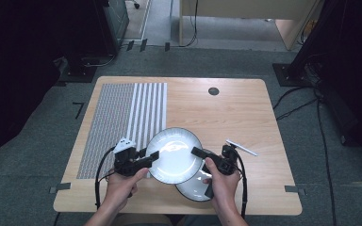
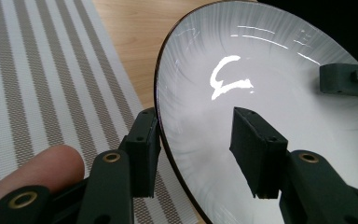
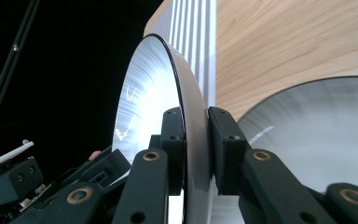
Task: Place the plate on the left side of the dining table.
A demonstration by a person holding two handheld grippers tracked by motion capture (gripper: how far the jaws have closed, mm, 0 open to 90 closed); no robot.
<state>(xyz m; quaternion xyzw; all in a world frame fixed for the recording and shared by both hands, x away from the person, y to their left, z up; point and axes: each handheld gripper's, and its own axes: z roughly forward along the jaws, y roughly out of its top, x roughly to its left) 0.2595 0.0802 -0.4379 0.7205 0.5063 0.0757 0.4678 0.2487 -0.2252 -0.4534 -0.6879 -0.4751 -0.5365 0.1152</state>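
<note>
A white plate with a dark rim hangs tilted above the table's front, held between both grippers. My left gripper is shut on its left rim. In the left gripper view one jaw sits under the rim and the other presses the plate's inner face, at the left gripper. My right gripper is shut on the right rim, and its jaws pinch the edge of the plate at the right gripper. A second white plate lies on the table beneath it, partly hidden.
A grey and white striped placemat covers the left part of the wooden table. A round dark grommet sits near the far edge. Cables trail from both grippers over the front edge. Dark equipment stands around the table.
</note>
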